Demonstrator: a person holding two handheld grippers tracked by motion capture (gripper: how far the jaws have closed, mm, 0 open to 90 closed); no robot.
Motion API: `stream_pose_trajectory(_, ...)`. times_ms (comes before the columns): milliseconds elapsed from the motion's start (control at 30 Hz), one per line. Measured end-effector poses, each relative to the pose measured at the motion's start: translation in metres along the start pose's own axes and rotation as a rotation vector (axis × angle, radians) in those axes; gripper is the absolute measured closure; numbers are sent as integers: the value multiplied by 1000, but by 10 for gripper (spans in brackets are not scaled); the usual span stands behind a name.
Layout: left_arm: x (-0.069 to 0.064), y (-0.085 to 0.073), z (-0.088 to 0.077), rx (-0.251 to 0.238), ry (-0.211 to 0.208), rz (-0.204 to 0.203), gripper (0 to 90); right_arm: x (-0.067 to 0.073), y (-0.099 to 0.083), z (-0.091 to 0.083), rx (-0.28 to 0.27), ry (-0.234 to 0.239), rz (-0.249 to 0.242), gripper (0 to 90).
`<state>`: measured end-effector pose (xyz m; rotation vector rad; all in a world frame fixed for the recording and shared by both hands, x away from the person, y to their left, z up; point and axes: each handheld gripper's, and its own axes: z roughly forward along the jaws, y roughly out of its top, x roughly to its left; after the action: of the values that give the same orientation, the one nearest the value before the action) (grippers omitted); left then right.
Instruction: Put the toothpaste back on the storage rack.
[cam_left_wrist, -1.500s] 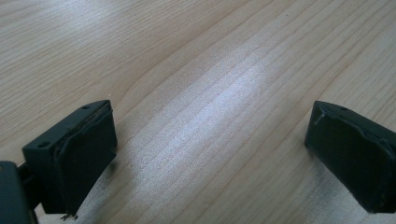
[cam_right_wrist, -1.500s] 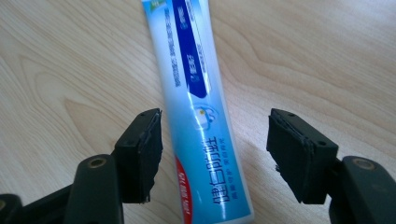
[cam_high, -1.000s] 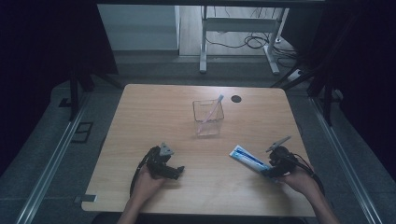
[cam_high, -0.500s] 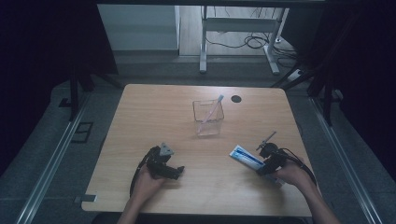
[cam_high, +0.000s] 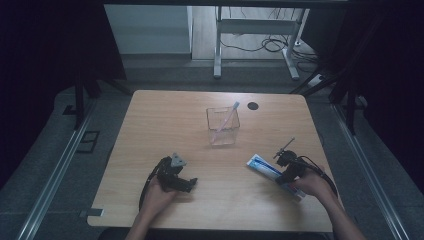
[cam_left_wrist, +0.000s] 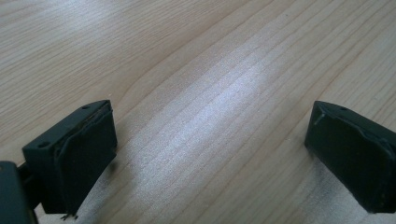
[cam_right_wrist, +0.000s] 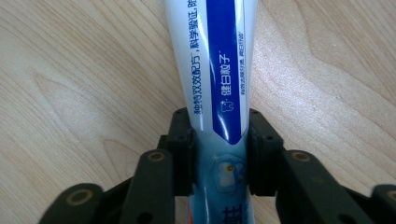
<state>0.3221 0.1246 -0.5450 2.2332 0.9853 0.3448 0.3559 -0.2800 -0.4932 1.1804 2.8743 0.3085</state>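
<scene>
A white and blue toothpaste tube (cam_high: 261, 165) lies flat on the wooden table (cam_high: 165, 115), near its right front. My right gripper (cam_high: 283, 173) has just been closing its jaws, and in the right gripper view the pads press both sides of the tube (cam_right_wrist: 219, 70), so the right gripper (cam_right_wrist: 219, 154) is shut on it. At the left front my left gripper (cam_high: 187, 183) rests low over the table in a hand. In the left gripper view the left gripper (cam_left_wrist: 210, 154) stands open with only bare wood between its jaws.
A clear square cup (cam_high: 223, 127) stands mid-table with a pale toothbrush (cam_high: 230, 116) leaning in it. A black round cap (cam_high: 253, 105) sits in the tabletop behind the cup. Beyond the far edge are a metal stand's legs and cables on the floor.
My right hand has slid a little left along the toothpaste tube, and its jaws have closed onto it. The left hand and gripper have stayed still.
</scene>
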Motion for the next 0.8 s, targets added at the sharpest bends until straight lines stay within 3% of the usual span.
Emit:
stream_pose_trajectory(400,0,0,0,0,0,0,24,-3,-13,-5,-98,-23,32,725)
stream_pose_trajectory(800,0,0,0,-1,0,-3,24,-3,-16,-22,-245,4,50,725)
